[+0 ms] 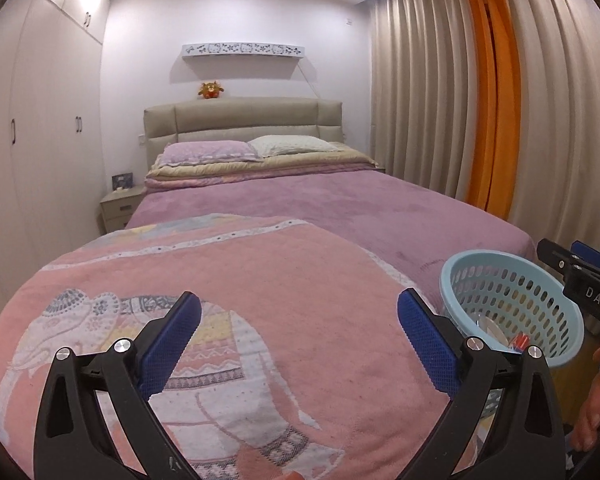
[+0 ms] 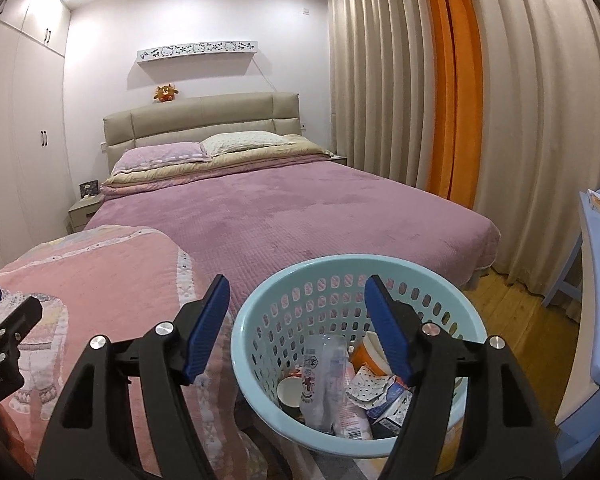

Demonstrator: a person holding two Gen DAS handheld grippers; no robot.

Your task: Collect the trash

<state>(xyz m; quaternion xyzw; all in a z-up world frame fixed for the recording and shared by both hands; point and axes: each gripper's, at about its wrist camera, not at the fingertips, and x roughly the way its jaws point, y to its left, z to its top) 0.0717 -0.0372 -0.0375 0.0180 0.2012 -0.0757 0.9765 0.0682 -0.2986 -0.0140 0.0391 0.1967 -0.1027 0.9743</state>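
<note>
the light blue basket [image 2: 260, 344] is the landmark here: it stands off the foot of the bed [image 2: 300, 220], just right of the pink elephant blanket [image 1: 220, 280], probably set there so trash from the bed can be dropped straight in. inside it lie the trash [image 2: 340, 384] pieces: a clear plastic bottle, a paper cup, an orange cup, crumpled wrappers and a small carton; their labels are too small to read. the right gripper [image 2: 296, 328] hangs over the basket's near rim, fingers apart with nothing between them. the left gripper [image 1: 300, 340] hovers left of the basket over the blanket, fingers wide apart and empty. in the left wrist view the right gripper's body reads "das".
</note>
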